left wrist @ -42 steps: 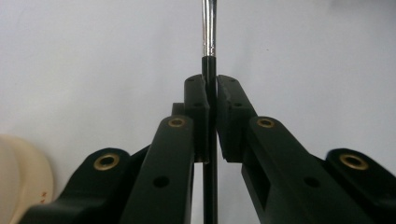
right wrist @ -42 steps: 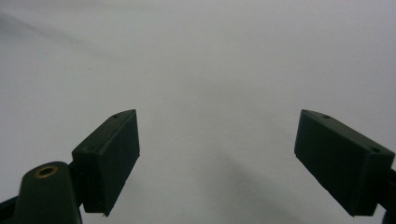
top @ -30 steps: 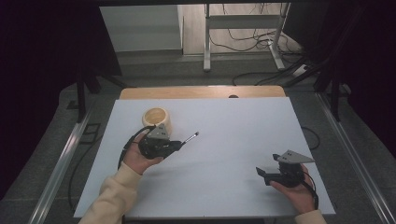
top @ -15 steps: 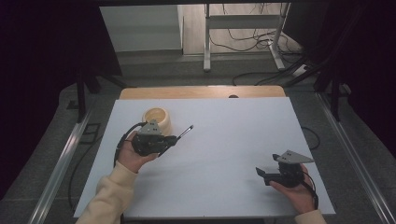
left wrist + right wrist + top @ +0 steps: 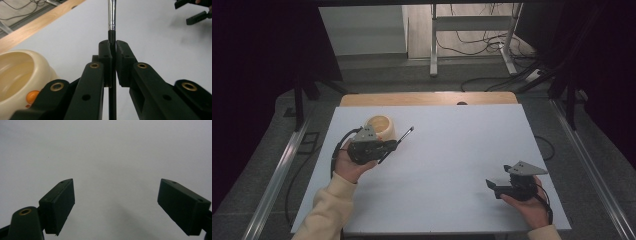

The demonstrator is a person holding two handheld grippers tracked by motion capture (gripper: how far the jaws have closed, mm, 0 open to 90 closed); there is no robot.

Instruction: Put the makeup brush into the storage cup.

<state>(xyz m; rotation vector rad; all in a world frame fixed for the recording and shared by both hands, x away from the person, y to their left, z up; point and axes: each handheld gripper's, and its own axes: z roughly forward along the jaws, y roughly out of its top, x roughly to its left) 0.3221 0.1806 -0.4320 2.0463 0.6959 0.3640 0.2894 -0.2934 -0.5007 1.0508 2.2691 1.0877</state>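
**Gripping a brush beside the bowl, right side idle**

Looking at the high view, we saw the left gripper held above the left part of the white table, just beside a cream bowl at the far left. Its jaws were clamped tight on a thin black-handled brush, pads pressed against the handle. The brush stuck out past the jaws toward the table's middle, tip tilted up and off the surface. In the left gripper view we saw the brush run straight up between the pads, silver ferrule above them, and the bowl low at the left with an orange spot on its side. We saw the right gripper near the table's right front corner, well apart from the brush. Its jaws stood wide with nothing between them; the right gripper view showed bare table behind them.
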